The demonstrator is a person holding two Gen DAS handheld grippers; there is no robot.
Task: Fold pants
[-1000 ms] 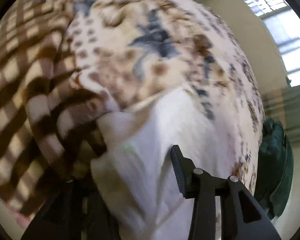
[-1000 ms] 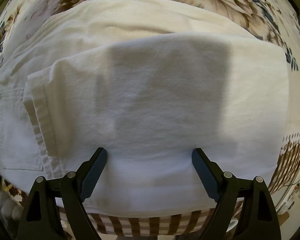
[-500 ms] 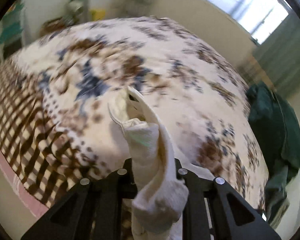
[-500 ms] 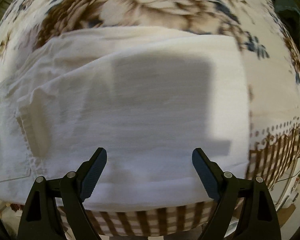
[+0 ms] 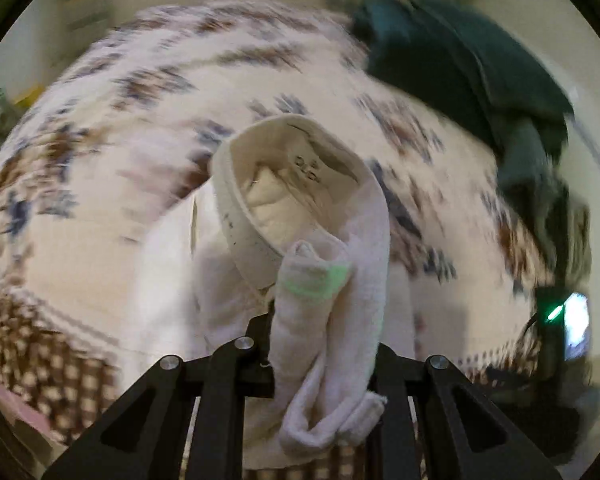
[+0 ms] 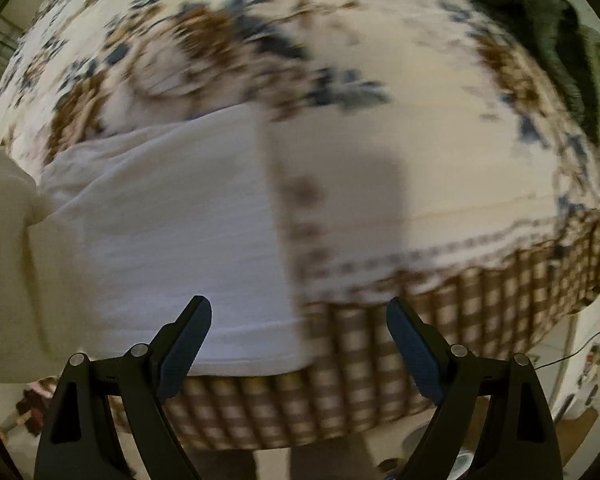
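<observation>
While the fold is being made: the left gripper (image 5: 320,344) is clamping its jaws on a bunched end of the white cotton pants (image 5: 300,216) and holding it raised over the bed.
Left view: the waistband is gaping open above the fingers; the rest of the garment is trailing down onto the floral brown-and-blue bedspread (image 5: 120,128).
Middle: the pants (image 6: 172,232) are lying partly doubled near the bed's checked front edge.
Right view: the right gripper (image 6: 299,344) is hovering with jaws spread wide, gripping nothing.
Far right: a dark green cloth heap (image 6: 560,40) is sitting apart.
Progress, as I judge it: one fold is looking done; laying down this raised end and smoothing are remaining.
</observation>
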